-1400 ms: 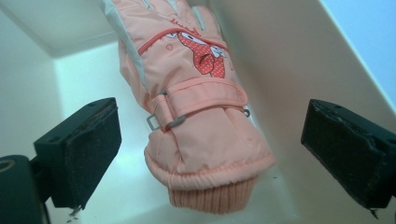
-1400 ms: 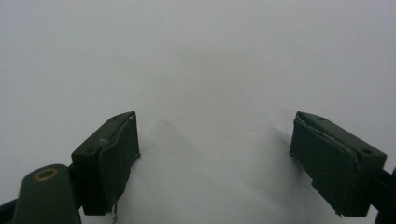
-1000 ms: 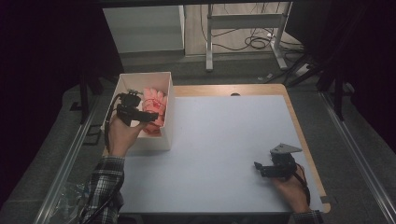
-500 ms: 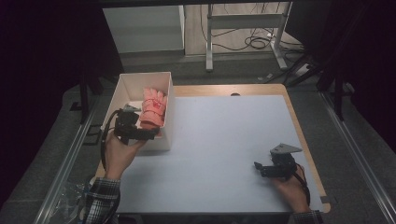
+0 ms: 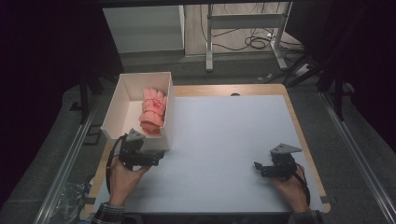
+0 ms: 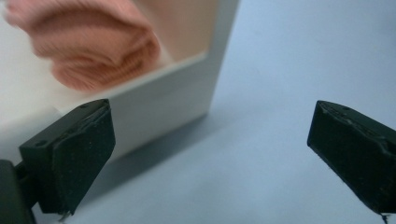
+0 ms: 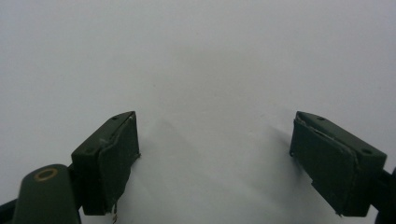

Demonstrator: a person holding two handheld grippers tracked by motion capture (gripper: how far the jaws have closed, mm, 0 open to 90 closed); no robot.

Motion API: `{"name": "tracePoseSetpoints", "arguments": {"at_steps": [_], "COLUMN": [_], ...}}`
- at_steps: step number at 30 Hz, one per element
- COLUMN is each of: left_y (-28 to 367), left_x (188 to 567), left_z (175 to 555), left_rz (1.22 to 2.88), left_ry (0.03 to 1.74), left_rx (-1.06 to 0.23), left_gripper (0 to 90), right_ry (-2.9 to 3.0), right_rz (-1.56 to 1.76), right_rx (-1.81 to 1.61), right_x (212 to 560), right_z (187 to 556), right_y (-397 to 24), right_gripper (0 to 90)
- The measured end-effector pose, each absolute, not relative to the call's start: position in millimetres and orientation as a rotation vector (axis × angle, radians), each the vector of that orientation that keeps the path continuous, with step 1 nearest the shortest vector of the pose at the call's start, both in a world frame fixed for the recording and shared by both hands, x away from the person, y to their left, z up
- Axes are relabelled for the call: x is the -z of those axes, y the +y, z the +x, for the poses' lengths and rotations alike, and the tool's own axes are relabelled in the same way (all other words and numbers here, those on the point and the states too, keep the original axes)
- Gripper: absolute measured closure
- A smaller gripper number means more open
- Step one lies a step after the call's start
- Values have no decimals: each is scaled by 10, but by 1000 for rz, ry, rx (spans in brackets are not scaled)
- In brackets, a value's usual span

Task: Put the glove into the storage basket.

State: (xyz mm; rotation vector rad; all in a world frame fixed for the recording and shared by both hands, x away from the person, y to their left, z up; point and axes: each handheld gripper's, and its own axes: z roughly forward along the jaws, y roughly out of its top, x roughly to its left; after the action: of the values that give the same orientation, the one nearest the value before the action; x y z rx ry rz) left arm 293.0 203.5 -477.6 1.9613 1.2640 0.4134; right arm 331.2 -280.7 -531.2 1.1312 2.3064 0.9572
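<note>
A: Change since earlier?
B: Left gripper point(image 5: 156, 159) has withdrawn from the box point(image 5: 122, 100) to its near wall, jaws apart, empty. Glove point(image 5: 153, 112) lies inside.
A: Right side?
B: Right gripper point(image 5: 258, 168) unmoved, jaws apart; open mat point(image 5: 224, 135) between.

Your high view looks forward and down from above your side onto the whole table point(image 5: 224, 140), floor beyond. Your left gripper view sits low and close, facing the white box point(image 6: 159, 98) corner and the pink glove point(image 6: 93, 46), which the high view shares. Your right gripper view faces bare tabletop, close.
</note>
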Motion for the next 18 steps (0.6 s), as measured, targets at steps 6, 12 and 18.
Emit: {"name": "tracePoseSetpoints", "arguments": {"at_steps": [6, 12, 18], "left_y": [1952, 1837, 1733], "left_x": [5055, 5324, 5511], "left_z": [2846, 2807, 2803], "left_rz": [1970, 2053, 2104], "left_ry": [1230, 1231, 1227], "left_rx": [-375, -400, -419], "left_gripper": [12, 4, 0], "right_ry": [2306, 2306, 2306], "right_rz": [1131, 1131, 1131], "right_rx": [-957, -958, -958], "right_x": [5312, 5312, 5313], "right_z": [3312, 3312, 3312], "right_y": [-2807, -2807, -2807], "right_gripper": [160, 160, 160]}}
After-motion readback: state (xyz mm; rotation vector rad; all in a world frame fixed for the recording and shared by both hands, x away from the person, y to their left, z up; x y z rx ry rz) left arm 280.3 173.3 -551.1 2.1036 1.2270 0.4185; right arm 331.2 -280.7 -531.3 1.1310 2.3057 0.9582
